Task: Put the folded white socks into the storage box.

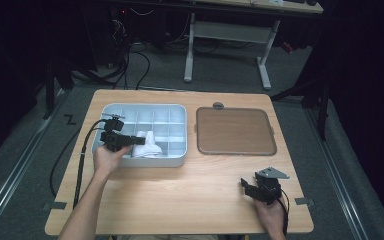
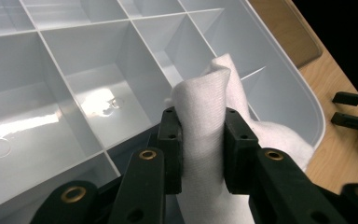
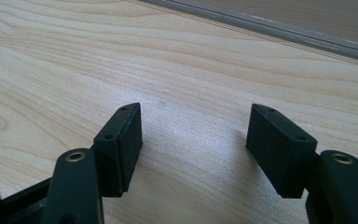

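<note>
A white cloth [image 2: 205,107] is pinched between the two pads of my left gripper [image 2: 200,149], which is shut on it. From above, that left gripper [image 1: 139,141] reaches over the near left part of a pale divided organiser tray [image 1: 178,109], and the cloth [image 1: 147,145] bunches in its front compartments. My right gripper [image 1: 250,187] rests low over the bare wooden table near its front right corner. Its jaws stand apart, the right gripper [image 3: 193,140] open with only wood grain between them.
A brown flat lid [image 1: 235,131] with a clear rim lies to the right of the tray. Its edge [image 3: 270,25] runs across the top of the right gripper view. The left gripper's black cable [image 1: 82,160] trails off the table's left side. A desk frame [image 1: 227,45] stands on the floor behind.
</note>
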A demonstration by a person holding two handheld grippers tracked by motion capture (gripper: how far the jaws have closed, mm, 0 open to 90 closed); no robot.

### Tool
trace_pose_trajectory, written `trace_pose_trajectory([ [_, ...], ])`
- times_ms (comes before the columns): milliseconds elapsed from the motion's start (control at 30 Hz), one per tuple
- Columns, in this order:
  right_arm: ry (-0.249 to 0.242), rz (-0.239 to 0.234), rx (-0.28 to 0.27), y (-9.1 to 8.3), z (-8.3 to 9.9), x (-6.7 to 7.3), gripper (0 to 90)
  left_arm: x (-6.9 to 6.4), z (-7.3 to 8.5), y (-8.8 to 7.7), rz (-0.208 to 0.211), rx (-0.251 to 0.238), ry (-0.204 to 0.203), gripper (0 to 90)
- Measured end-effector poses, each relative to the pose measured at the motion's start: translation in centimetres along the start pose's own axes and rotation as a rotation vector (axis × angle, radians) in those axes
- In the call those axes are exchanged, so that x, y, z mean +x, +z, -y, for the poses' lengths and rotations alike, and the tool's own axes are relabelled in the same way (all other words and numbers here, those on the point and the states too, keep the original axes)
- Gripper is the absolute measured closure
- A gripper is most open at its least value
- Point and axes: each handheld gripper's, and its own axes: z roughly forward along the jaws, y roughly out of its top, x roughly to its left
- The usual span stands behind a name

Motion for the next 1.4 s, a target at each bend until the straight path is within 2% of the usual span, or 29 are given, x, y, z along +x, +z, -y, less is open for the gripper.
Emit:
trace_pose_trajectory([
  [400, 0.001, 0.0, 0.0, 0.0, 0.0, 0.0, 36.5, 0.5, 0.4, 0.3, -0.032, 0.021, 0.041, 73.4],
  [500, -0.001, 0.0, 0.0, 0.0, 0.0, 0.0, 36.5, 0.6, 0.5, 0.4, -0.048, 0.035, 0.063, 73.5],
  [700, 0.0, 0.0, 0.0, 0.0, 0.0, 0.0, 36.5, 0.9, 0.6, 0.5, -0.062, 0.044, 0.075, 73.8],
  [833, 0.002, 0.0, 0.0, 0.0, 0.0, 0.0, 36.5, 1.0, 0.8, 0.6, -0.077, 0.052, 0.1, 73.9],
  [1100, -0.002, 0.0, 0.0, 0.0, 0.0, 0.0, 36.5, 1.0, 1.0, 0.7, -0.082, 0.046, 0.114, 73.9],
  [1200, 0.0, 0.0, 0.0, 0.0, 0.0, 0.0, 36.5, 1.0, 1.4, 0.9, -0.106, 0.055, 0.148, 73.9],
  [1233, 0.0, 0.0, 0.0, 0.0, 0.0, 0.0, 36.5, 1.0, 1.4, 0.9, -0.106, 0.055, 0.148, 74.1],
  [1267, -0.002, 0.001, 0.0, 0.0, 0.0, 0.0, 36.5, 1.0, 2.1, 1.5, -0.127, 0.074, 0.191, 74.2],
  [1300, -0.002, 0.001, 0.0, 0.0, 0.0, 0.0, 36.5, 1.0, 2.1, 1.5, -0.127, 0.074, 0.191, 74.1],
  [1333, 0.0, 0.0, 0.0, 0.0, 0.0, 0.0, 36.4, 0.8, 2.5, 1.9, -0.153, 0.082, 0.234, 74.1],
  [1400, -0.001, 0.0, 0.0, 0.0, 0.0, 0.0, 36.5, 0.8, 2.4, 1.9, -0.149, 0.078, 0.221, 74.1],
])
